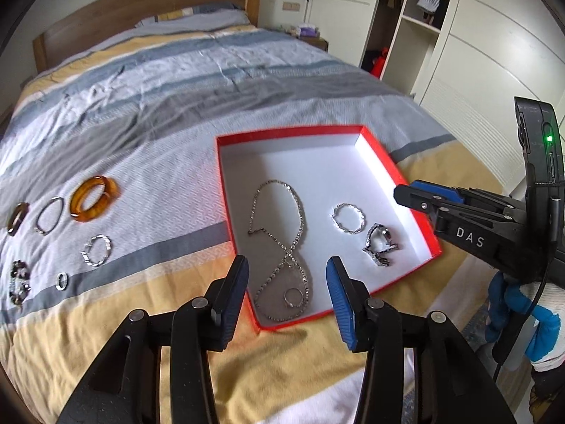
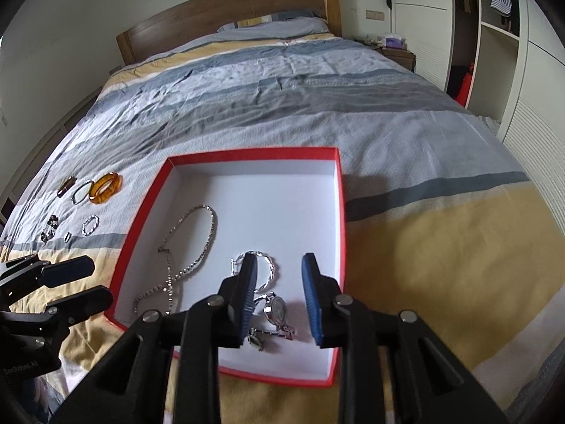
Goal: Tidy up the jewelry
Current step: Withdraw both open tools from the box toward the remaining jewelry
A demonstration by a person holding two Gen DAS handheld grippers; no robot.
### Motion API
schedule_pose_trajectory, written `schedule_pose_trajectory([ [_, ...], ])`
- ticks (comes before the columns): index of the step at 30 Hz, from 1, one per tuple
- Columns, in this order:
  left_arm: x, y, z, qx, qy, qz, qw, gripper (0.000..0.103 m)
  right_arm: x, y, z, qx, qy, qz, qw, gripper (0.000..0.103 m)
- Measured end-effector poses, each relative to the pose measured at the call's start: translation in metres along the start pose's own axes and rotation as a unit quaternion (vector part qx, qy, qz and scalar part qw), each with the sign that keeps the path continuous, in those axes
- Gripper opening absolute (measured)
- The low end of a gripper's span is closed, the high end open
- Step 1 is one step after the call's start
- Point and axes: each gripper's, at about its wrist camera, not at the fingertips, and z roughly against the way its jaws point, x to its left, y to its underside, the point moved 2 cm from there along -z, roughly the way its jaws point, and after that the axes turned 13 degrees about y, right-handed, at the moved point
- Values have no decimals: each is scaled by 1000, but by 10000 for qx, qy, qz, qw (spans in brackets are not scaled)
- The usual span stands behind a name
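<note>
A red box with a white inside (image 1: pixel 226 190) (image 2: pixel 339 219) lies on the bed. It holds a silver chain necklace (image 1: pixel 279 247) (image 2: pixel 190 261), a small ring (image 1: pixel 293 298), a twisted silver bangle (image 1: pixel 348 217) (image 2: pixel 270 272) and a silver watch (image 1: pixel 379 245) (image 2: pixel 277 312). Left of the box lie an amber bangle (image 1: pixel 93 199) (image 2: pixel 105 188), a thin silver bangle (image 1: pixel 49 215), a brown bangle (image 1: pixel 17 217), a silver bracelet (image 1: pixel 96 250), a small ring (image 1: pixel 61 280) and a dark beaded bracelet (image 1: pixel 19 282). My left gripper (image 1: pixel 286 295) is open and empty above the box's near corner. My right gripper (image 2: pixel 279 296) is open and empty above the watch.
The bed has a striped grey, white and yellow cover (image 1: pixel 176 106) and a wooden headboard (image 2: pixel 226 10). A white wardrobe (image 2: pixel 529 70) stands to the right. A nightstand with a tissue box (image 2: pixel 395 44) is at the far right of the bed.
</note>
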Motion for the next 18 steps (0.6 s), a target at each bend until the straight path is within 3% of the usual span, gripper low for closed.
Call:
schedule_pose_trajectory([
  [5,-3,13,26,2,-37,159,9999,50,-1,2,32,-165,2,-176,9997,32],
  [10,-9,40,48,83,-139,175,9997,56,11,7,64,-322,-23,-134,9994,33],
  [18,0,76,90,-17,-209,230,9995,57,40,13,110,-568,-79,35,9984,33],
])
